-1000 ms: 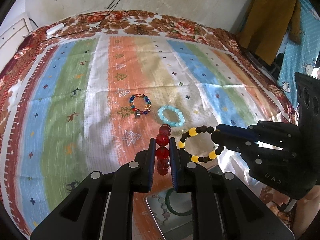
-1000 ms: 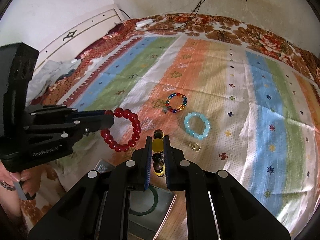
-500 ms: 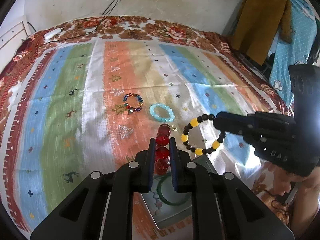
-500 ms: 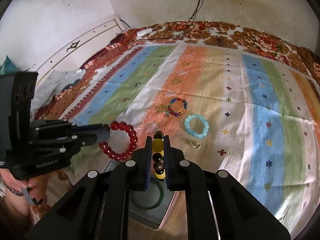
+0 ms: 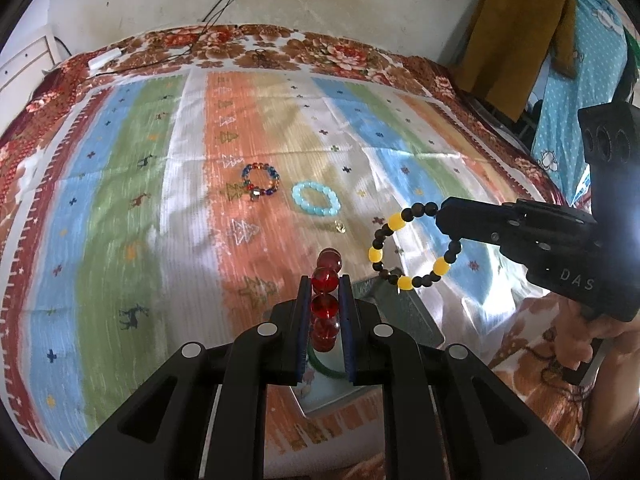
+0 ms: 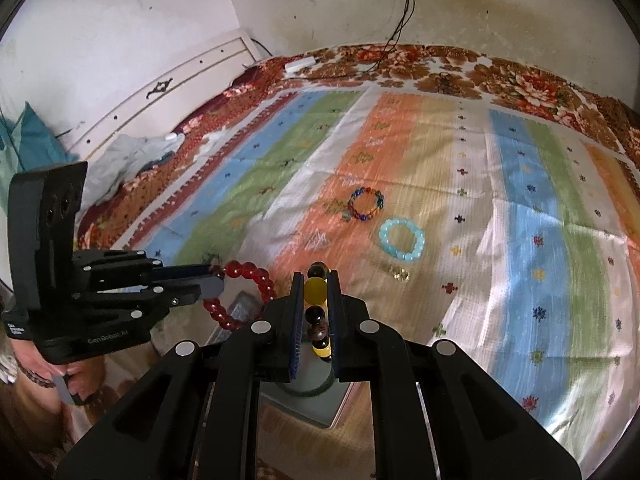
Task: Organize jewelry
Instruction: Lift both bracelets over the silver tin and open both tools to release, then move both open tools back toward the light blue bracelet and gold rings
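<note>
My left gripper [image 5: 325, 286] is shut on a red bead bracelet [image 5: 326, 306], held above an open jewelry box [image 5: 396, 316] at the bed's near edge. My right gripper [image 6: 316, 280] is shut on a black-and-yellow bead bracelet [image 6: 317, 292], also above the box [image 6: 308, 396]. A green bangle [image 5: 326, 372] lies in the box. In the left wrist view the right gripper [image 5: 444, 218] shows with its bracelet [image 5: 416, 246] hanging. In the right wrist view the left gripper [image 6: 218, 282] shows with the red bracelet [image 6: 248, 292]. On the striped cloth lie a multicolour bracelet [image 5: 261, 180], a light blue bracelet [image 5: 316, 199] and a small gold ring [image 5: 340, 226].
The striped cloth [image 5: 120, 200] covers a bed with a floral blanket border [image 5: 280, 46]. A white power strip [image 5: 102, 58] and cables lie at the far edge by the wall. Clothes [image 5: 516, 36] hang at the right. A white headboard [image 6: 192, 76] stands at the left.
Both grippers have pulled back toward the near edge and risen with their bracelets. The box now sits beneath both of them. The loose jewelry on the cloth has not moved.
</note>
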Demonstrator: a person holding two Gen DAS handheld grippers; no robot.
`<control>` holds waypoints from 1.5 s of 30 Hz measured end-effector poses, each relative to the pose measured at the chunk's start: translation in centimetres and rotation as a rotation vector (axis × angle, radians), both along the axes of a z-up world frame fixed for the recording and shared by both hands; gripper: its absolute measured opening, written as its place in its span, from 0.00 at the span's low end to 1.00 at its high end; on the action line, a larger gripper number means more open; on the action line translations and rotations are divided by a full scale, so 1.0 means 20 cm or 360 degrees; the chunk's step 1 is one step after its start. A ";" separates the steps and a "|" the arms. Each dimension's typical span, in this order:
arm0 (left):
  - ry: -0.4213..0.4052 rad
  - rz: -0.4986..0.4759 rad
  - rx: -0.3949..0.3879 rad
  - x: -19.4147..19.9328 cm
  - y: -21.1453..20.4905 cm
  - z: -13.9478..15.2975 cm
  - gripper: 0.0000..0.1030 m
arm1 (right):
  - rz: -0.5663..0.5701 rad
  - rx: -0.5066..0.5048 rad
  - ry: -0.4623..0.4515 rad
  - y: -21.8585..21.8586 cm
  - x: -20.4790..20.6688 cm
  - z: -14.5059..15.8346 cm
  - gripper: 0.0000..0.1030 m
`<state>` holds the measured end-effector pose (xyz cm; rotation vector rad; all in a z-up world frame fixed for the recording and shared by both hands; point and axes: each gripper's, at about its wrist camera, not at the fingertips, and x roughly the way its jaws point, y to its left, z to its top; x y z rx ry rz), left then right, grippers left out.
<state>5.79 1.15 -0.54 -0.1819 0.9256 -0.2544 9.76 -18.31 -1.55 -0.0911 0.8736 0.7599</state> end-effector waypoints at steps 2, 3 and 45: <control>0.0013 0.0001 -0.0004 -0.02 0.00 -0.02 0.13 | 0.0009 -0.0013 0.0009 0.00 -0.02 -0.02 0.12; 0.0021 0.0001 -0.0002 -0.02 0.00 -0.02 0.13 | 0.0013 -0.0015 0.0014 0.00 -0.03 -0.02 0.12; 0.0133 0.0099 0.0188 0.15 0.05 -0.12 0.46 | -0.0007 -0.0220 0.0109 0.06 0.13 -0.21 0.47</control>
